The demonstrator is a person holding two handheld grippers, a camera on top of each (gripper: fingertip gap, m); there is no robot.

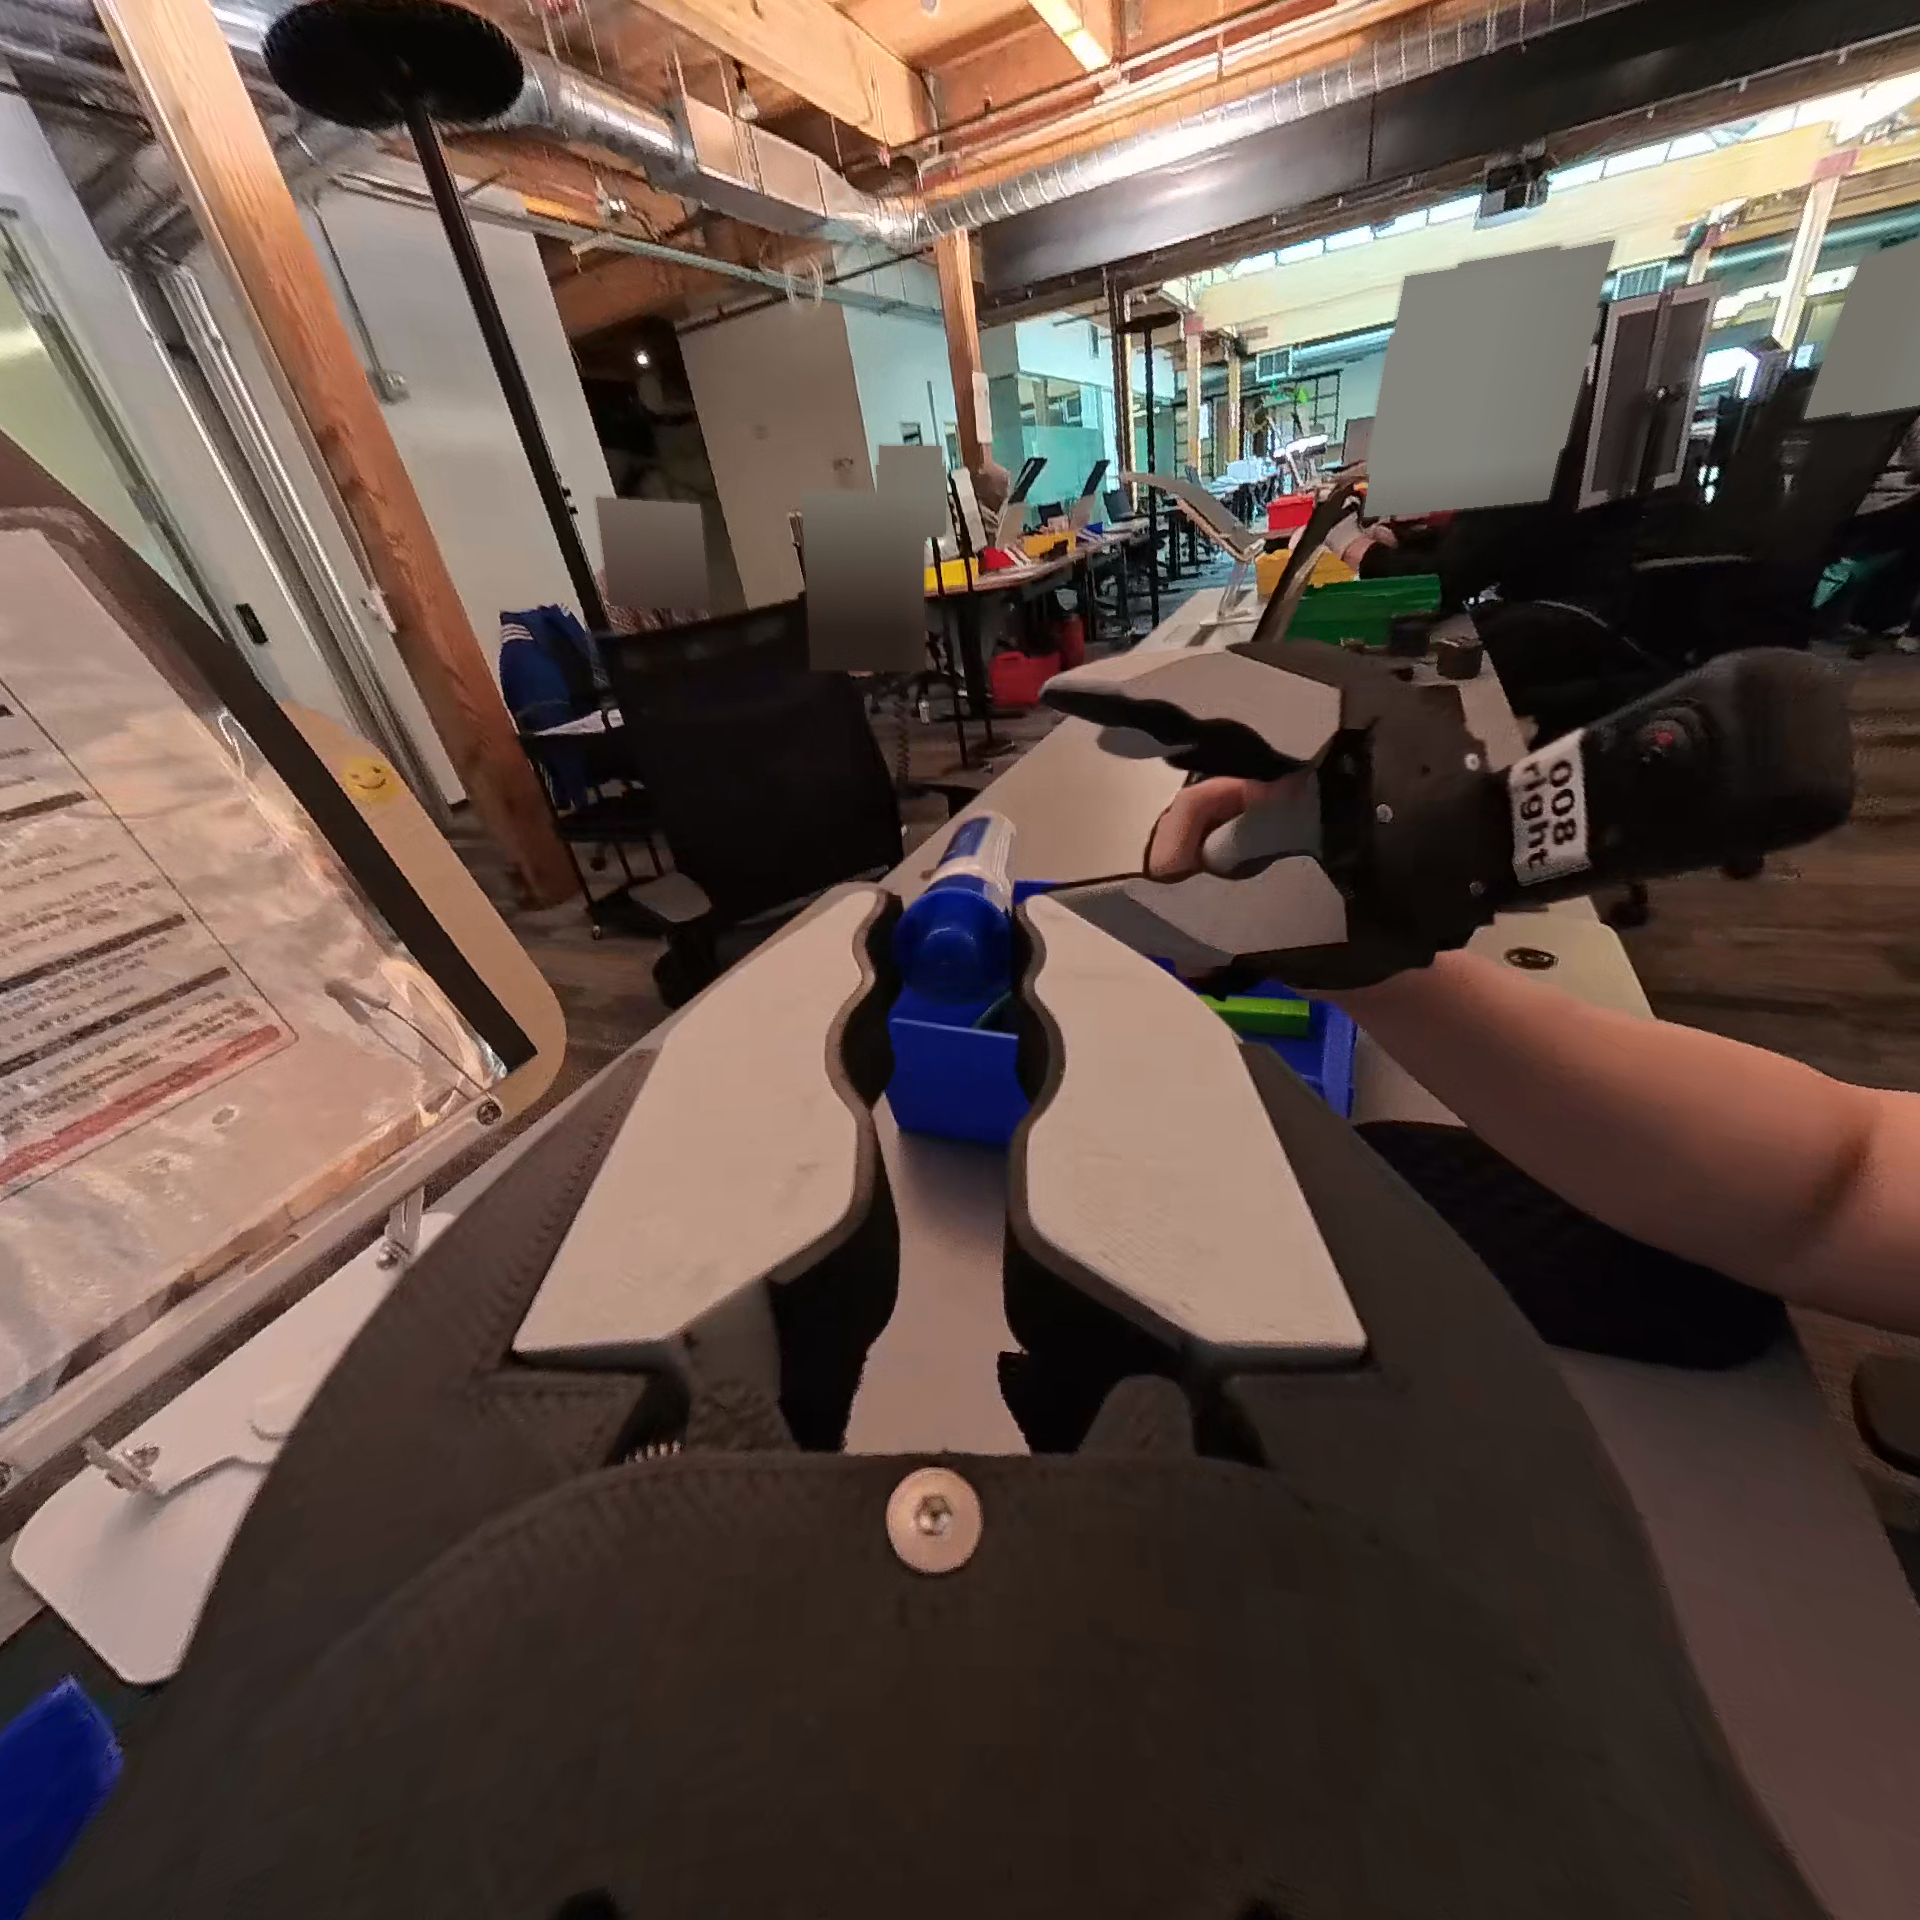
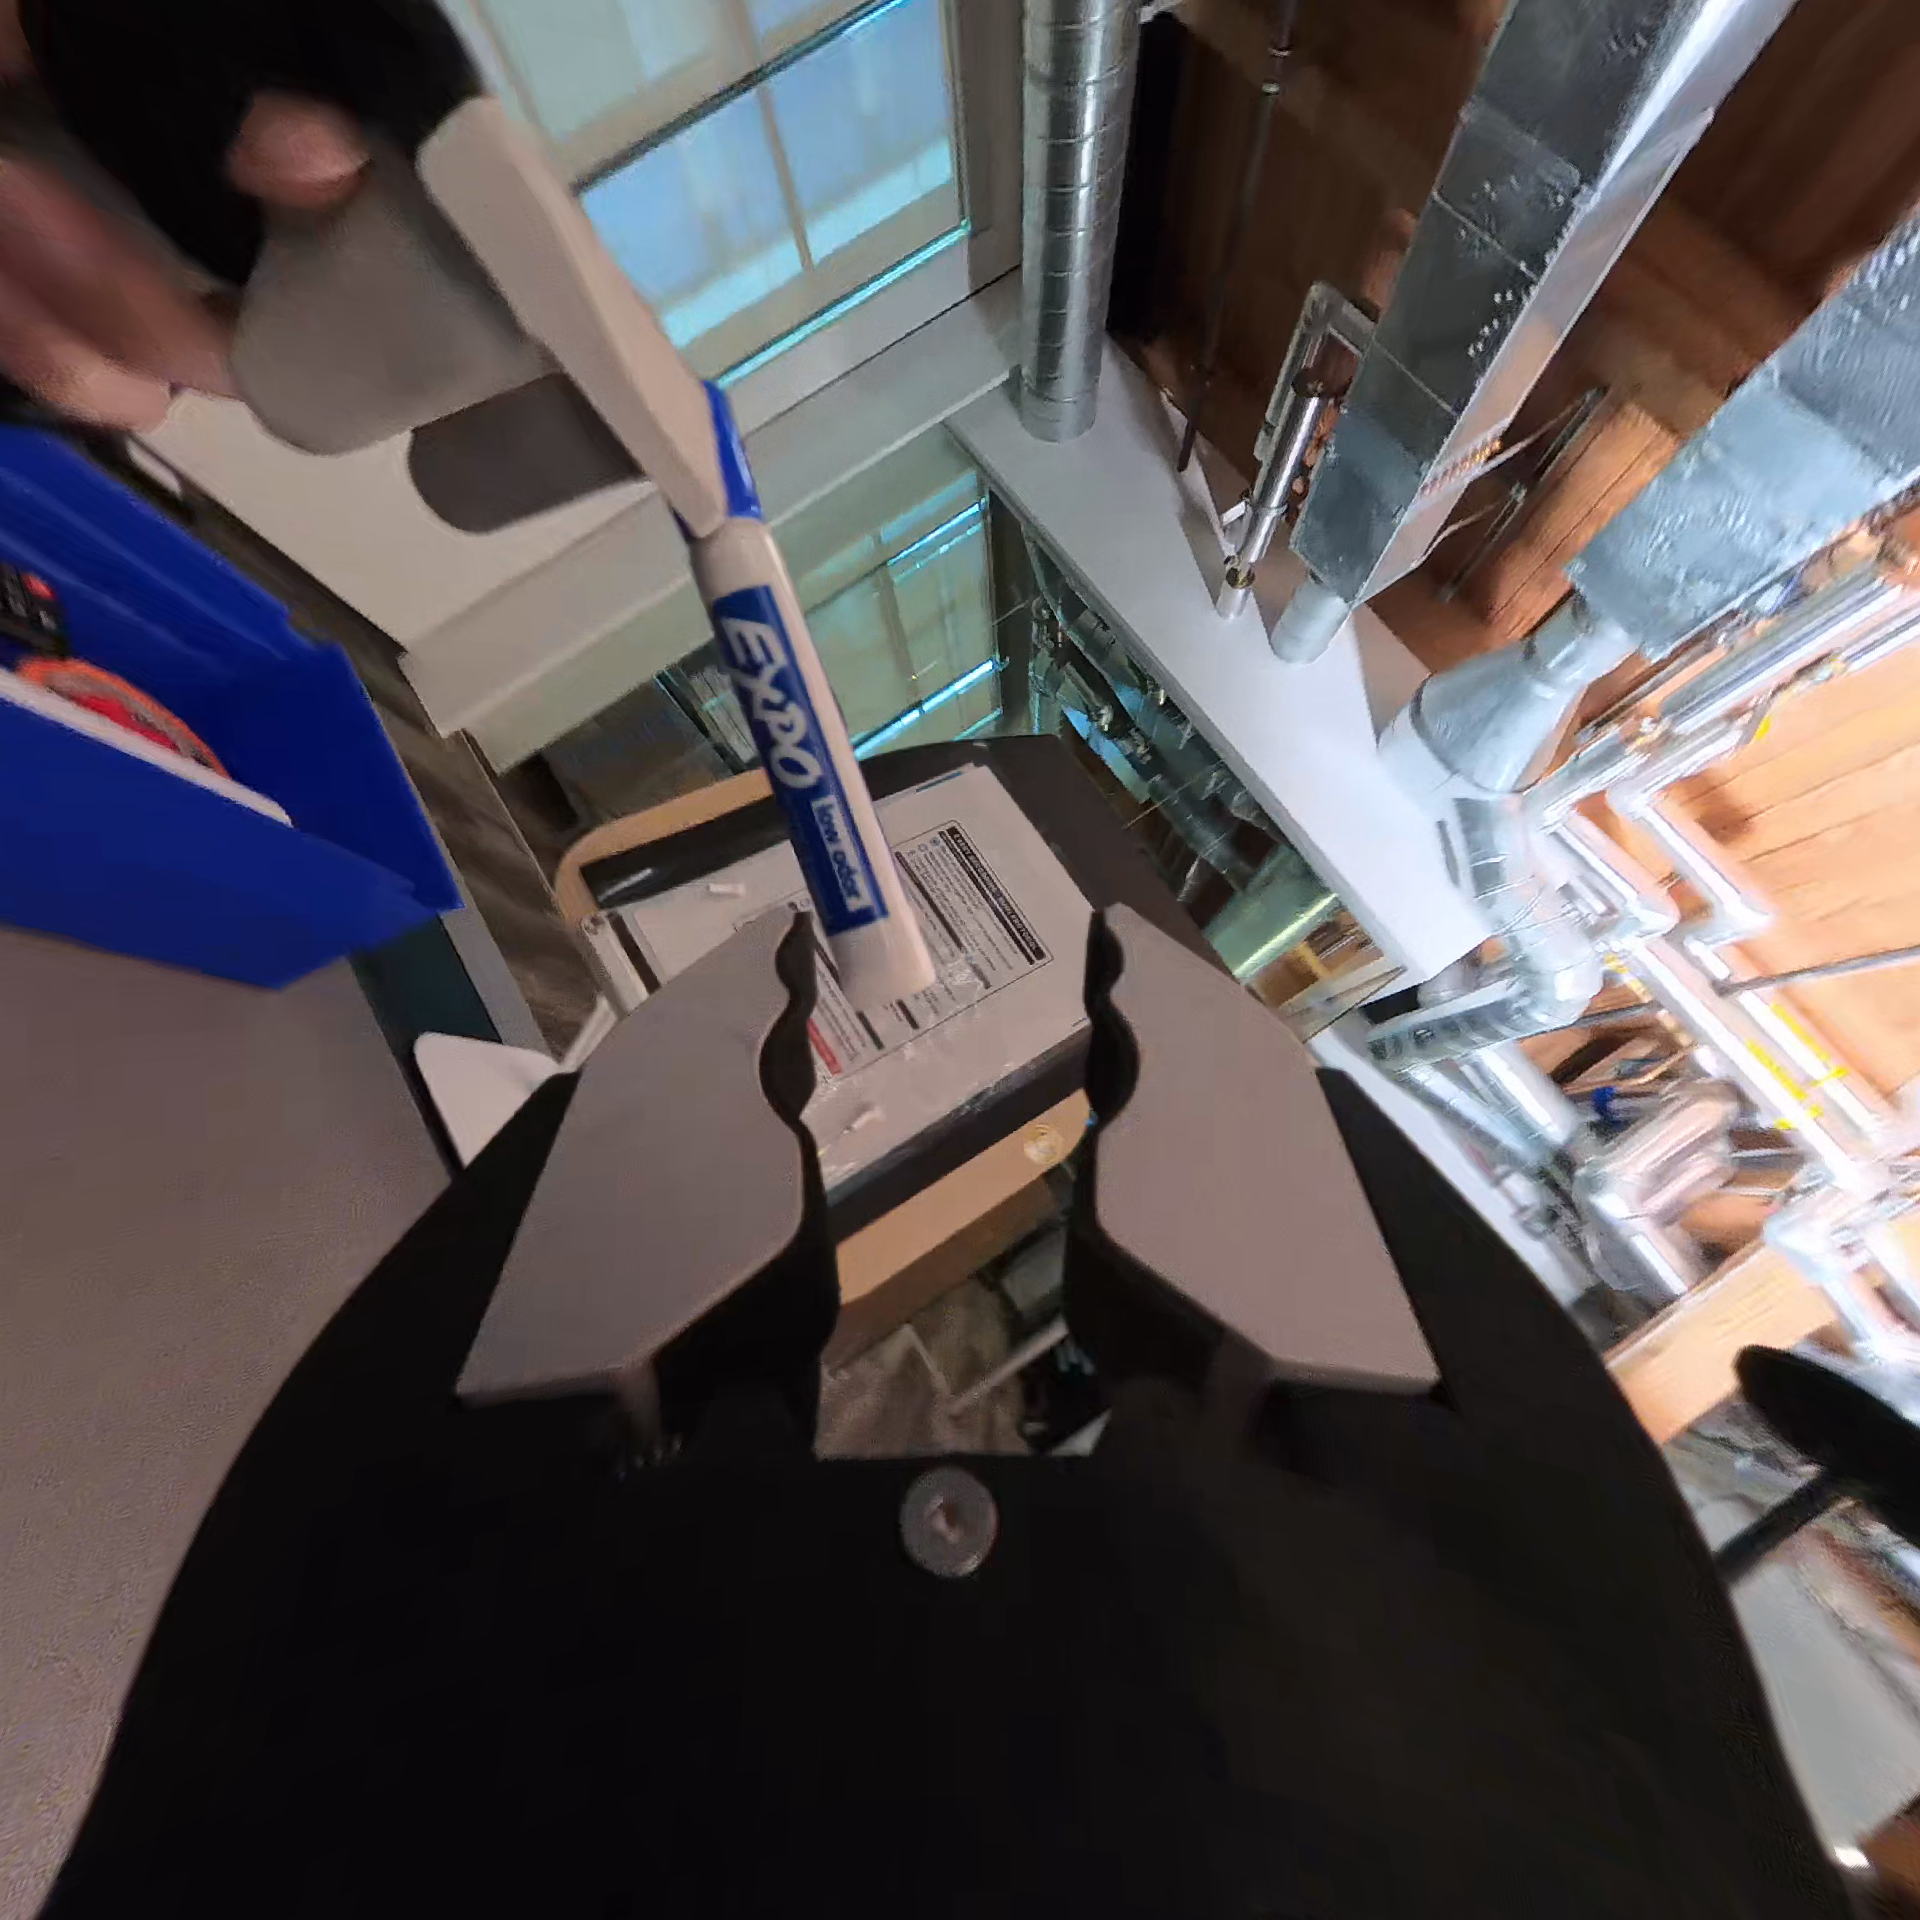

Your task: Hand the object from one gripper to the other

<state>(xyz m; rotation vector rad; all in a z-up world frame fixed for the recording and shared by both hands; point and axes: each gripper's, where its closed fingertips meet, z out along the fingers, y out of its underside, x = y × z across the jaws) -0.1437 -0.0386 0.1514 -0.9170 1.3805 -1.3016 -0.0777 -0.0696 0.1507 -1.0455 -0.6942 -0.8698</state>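
Observation:
A whiteboard marker (image 1: 971, 862) with a white barrel and blue cap is clamped at its cap end by my left gripper (image 1: 951, 920), which is shut on it. My right gripper (image 1: 1081, 800) hovers to the right of it, open and empty, held by a hand. In the right wrist view the marker (image 2: 810, 748) hangs from the left gripper (image 2: 717, 499) at upper left. Its white end reaches just in front of my open right gripper (image 2: 951, 935), close to the left fingertip (image 2: 790, 935) and not between the jaws.
A blue bin (image 1: 951, 1081) sits on the grey table (image 1: 1091, 769) under the marker, with a green block (image 1: 1257, 1013) beside it. A board with a laminated sheet (image 1: 156, 935) stands at left. A black chair (image 1: 758, 769) stands beyond the table.

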